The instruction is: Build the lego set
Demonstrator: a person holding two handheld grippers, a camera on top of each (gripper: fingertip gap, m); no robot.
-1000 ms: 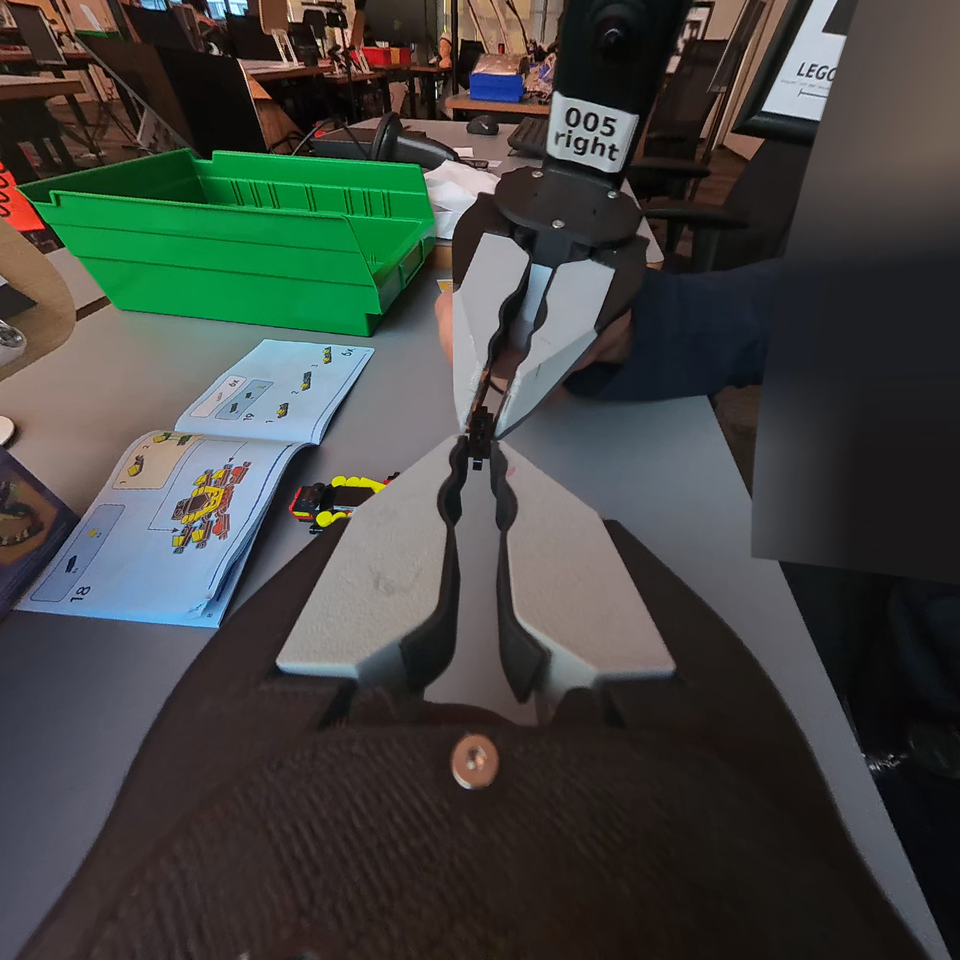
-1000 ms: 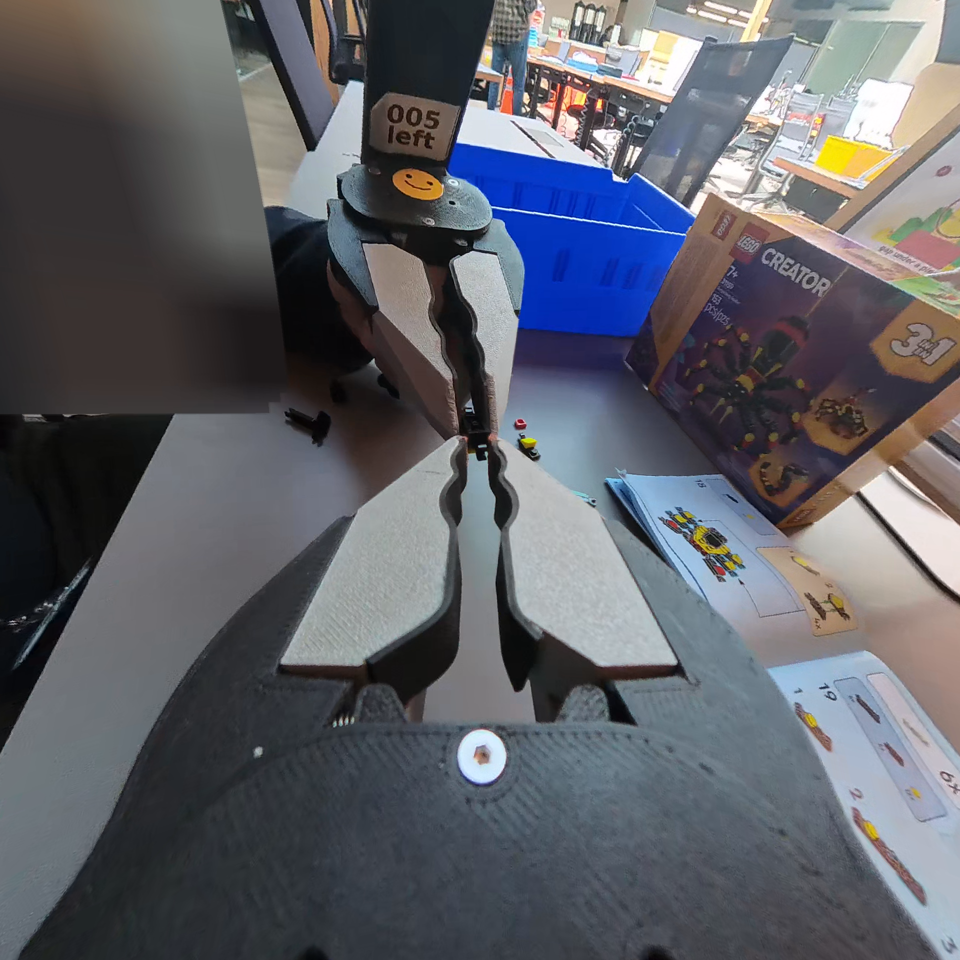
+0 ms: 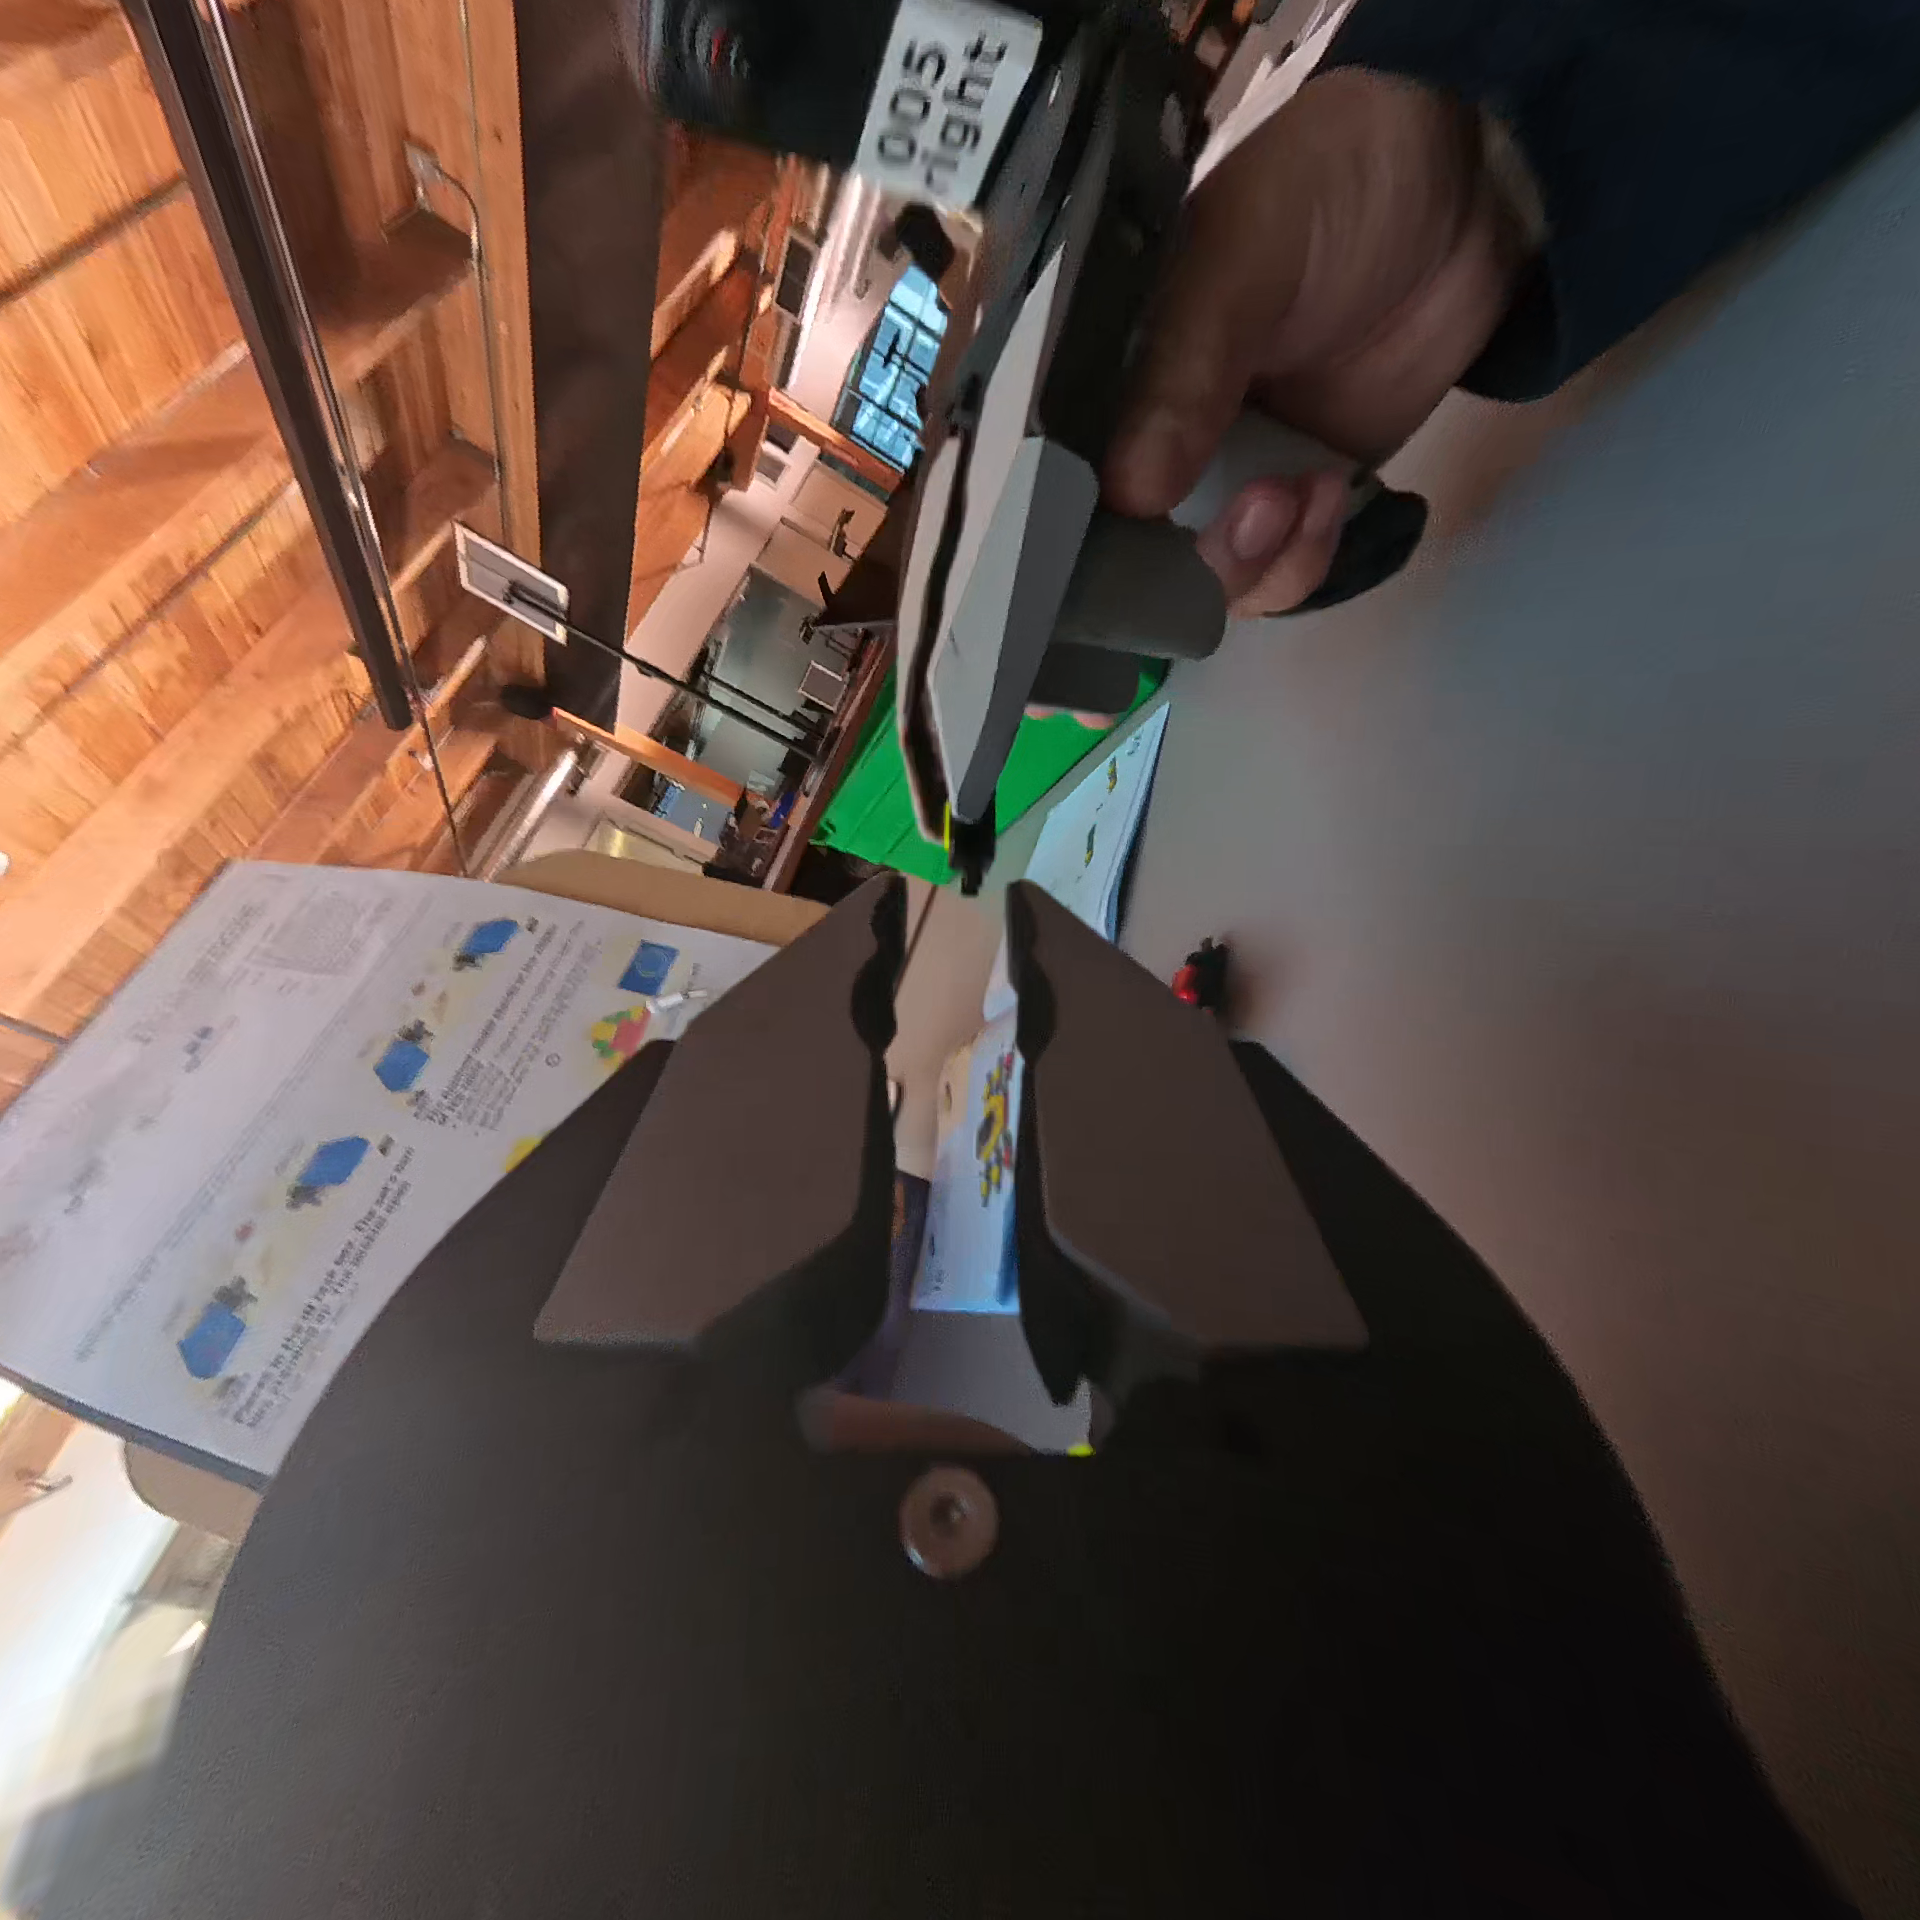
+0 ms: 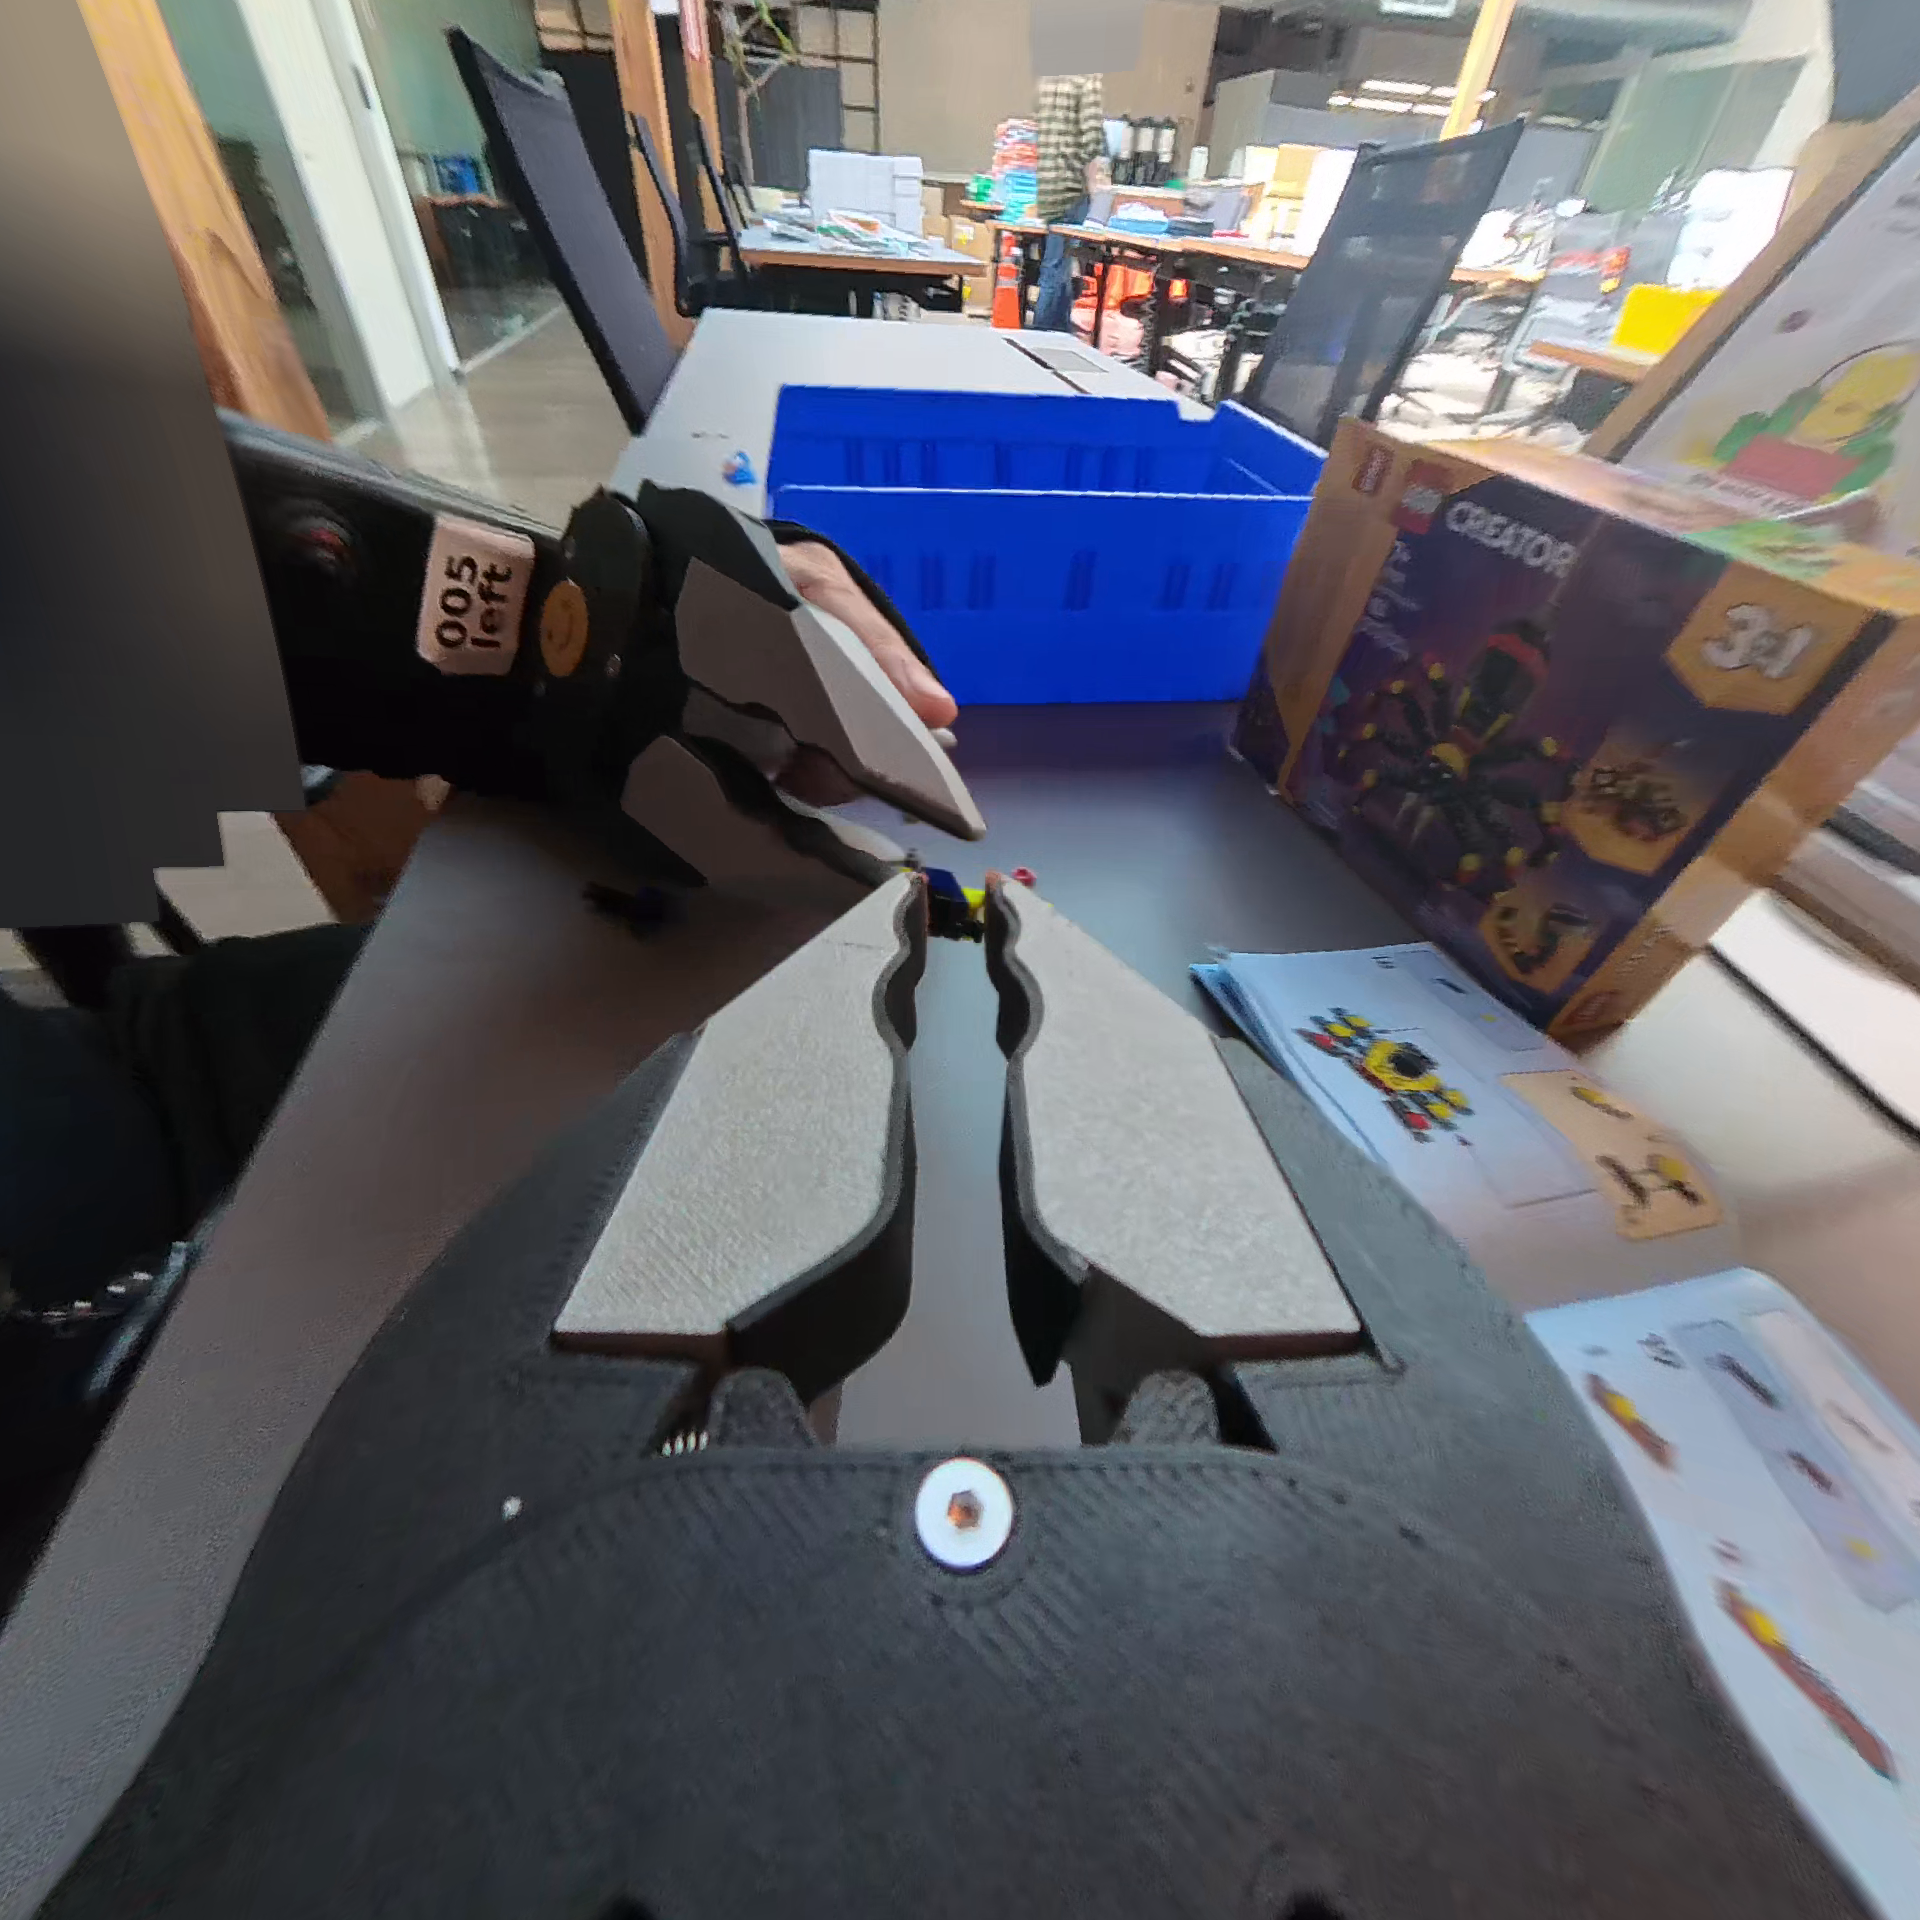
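Lego piece (image 4: 954,912): small, black with a bit of yellow, sitting pinched at the very tips of the right gripper (image 4: 951,894), lifted above the bench (image 4: 468,1039). A second ago both grippers were pinching it tip to tip; now only the right one is holding it.
Right jaws: clamping the lego piece, with a narrow gap showing behind it. The left wrist view is showing the piece (image 3: 968,857) sticking out of the narrowed tips of this gripper (image 3: 966,831).
Left jaws: standing apart with nothing between them, where earlier they were nearly together on the piece.
Left gripper (image 3: 951,914): now lying rolled onto its side, so its view is showing the bench as a slanted wall on the right; a second ago it was upright. In the right wrist view it (image 4: 935,847) is reaching in from the left, its tips just beside the piece.
Hands: one hand (image 3: 1320,312) is wrapping the right gripper's handle; another (image 4: 883,644) is showing behind the left gripper.
Booklet (image 4: 1392,1060): lying open on the bench to the right of the right gripper, as before.
Box (image 4: 1558,727): standing behind the booklet, beside a blue bin (image 4: 1039,582).
Green bin (image 3: 904,790): showing behind the right gripper's tips.
Partly built model (image 3: 1200,971): red and black, resting on the bench near the booklet's edge.
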